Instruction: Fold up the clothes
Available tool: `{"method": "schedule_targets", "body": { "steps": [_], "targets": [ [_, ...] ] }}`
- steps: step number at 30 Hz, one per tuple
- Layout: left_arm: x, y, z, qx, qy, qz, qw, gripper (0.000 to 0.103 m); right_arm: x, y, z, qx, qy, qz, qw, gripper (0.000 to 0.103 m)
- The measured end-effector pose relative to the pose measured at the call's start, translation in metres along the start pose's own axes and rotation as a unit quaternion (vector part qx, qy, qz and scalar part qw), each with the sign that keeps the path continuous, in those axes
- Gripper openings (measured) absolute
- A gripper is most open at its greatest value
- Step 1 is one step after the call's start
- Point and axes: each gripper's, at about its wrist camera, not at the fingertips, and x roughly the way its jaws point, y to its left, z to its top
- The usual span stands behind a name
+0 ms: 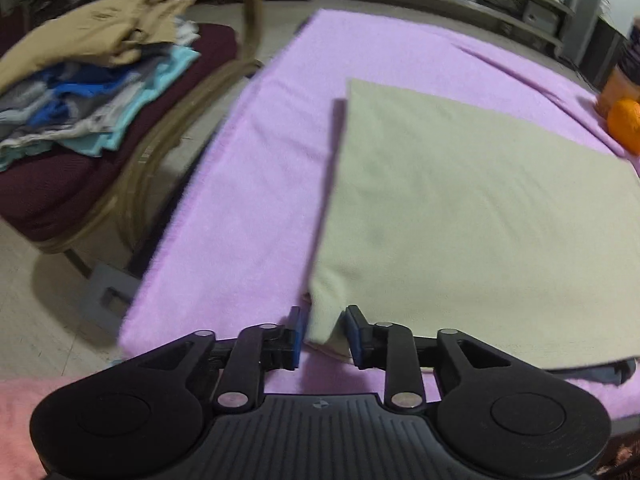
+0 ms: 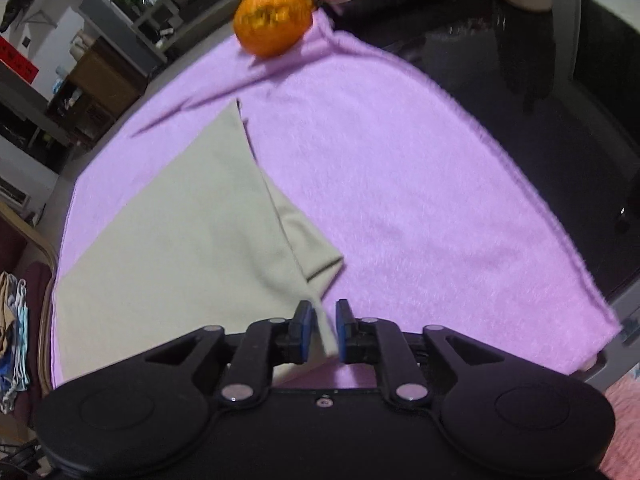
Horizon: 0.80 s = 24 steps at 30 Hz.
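Observation:
A pale beige-green garment (image 1: 460,220) lies folded flat on a purple blanket (image 1: 256,184). Its near left corner sits between the blue pads of my left gripper (image 1: 325,334), whose jaws stand a little apart and do not press on it. In the right wrist view the same garment (image 2: 180,260) shows a folded flap at its right edge. Its near right corner reaches in between the pads of my right gripper (image 2: 323,330), also slightly apart with a gap showing beside the cloth.
A pile of mixed clothes (image 1: 92,80) rests on a dark red chair (image 1: 60,200) to the left of the table. An orange (image 2: 272,20) sits at the blanket's far edge. The bare black tabletop (image 2: 560,128) lies to the right of the purple blanket (image 2: 400,200).

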Motion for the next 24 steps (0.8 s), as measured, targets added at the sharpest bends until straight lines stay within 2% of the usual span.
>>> {"method": "schedule_targets", "body": {
  "steps": [1, 2, 5, 8, 10, 14, 16, 18, 20, 22, 24],
  "targets": [
    [-0.008, 0.007, 0.002, -0.019, -0.020, -0.001, 0.9996, 0.026, -0.008, -0.003, 0.002, 0.005, -0.018, 0.006, 1.000, 0.031],
    [-0.015, 0.005, 0.003, -0.017, -0.043, -0.002, 0.9989, 0.019, -0.016, -0.006, 0.004, 0.013, -0.037, 0.015, 0.999, 0.033],
    [-0.033, -0.008, 0.007, 0.010, -0.114, -0.008, 0.9934, 0.016, -0.028, -0.014, 0.008, 0.041, -0.065, 0.091, 0.993, 0.032],
    [-0.019, -0.036, 0.002, 0.060, -0.090, -0.040, 0.9933, 0.021, -0.015, -0.004, 0.004, 0.031, -0.041, 0.131, 0.990, 0.015],
    [-0.007, -0.051, -0.003, 0.088, -0.079, -0.034, 0.9924, 0.021, -0.002, 0.007, 0.001, 0.024, -0.021, 0.148, 0.988, 0.015],
    [0.022, -0.061, 0.002, 0.075, -0.040, -0.041, 0.9955, 0.020, 0.037, 0.014, -0.002, 0.080, 0.023, 0.174, 0.981, 0.015],
    [0.033, -0.058, 0.003, 0.060, -0.023, -0.036, 0.9973, 0.027, 0.051, 0.007, 0.000, 0.109, 0.040, 0.166, 0.979, 0.015],
    [0.033, -0.051, 0.003, 0.047, -0.021, -0.034, 0.9981, 0.027, 0.059, -0.003, 0.002, 0.138, 0.044, 0.153, 0.978, 0.002],
    [0.032, -0.041, 0.004, 0.029, -0.018, -0.031, 0.9989, 0.026, 0.049, -0.015, 0.005, 0.161, 0.000, 0.125, 0.979, 0.002],
    [0.026, -0.026, 0.007, 0.002, -0.020, -0.023, 0.9995, 0.013, 0.030, -0.021, 0.010, 0.161, -0.054, 0.072, 0.983, 0.006],
    [0.011, -0.018, 0.011, -0.006, -0.046, -0.021, 0.9987, 0.012, 0.015, -0.025, 0.012, 0.163, -0.088, 0.076, 0.980, 0.008]
  ]
}}
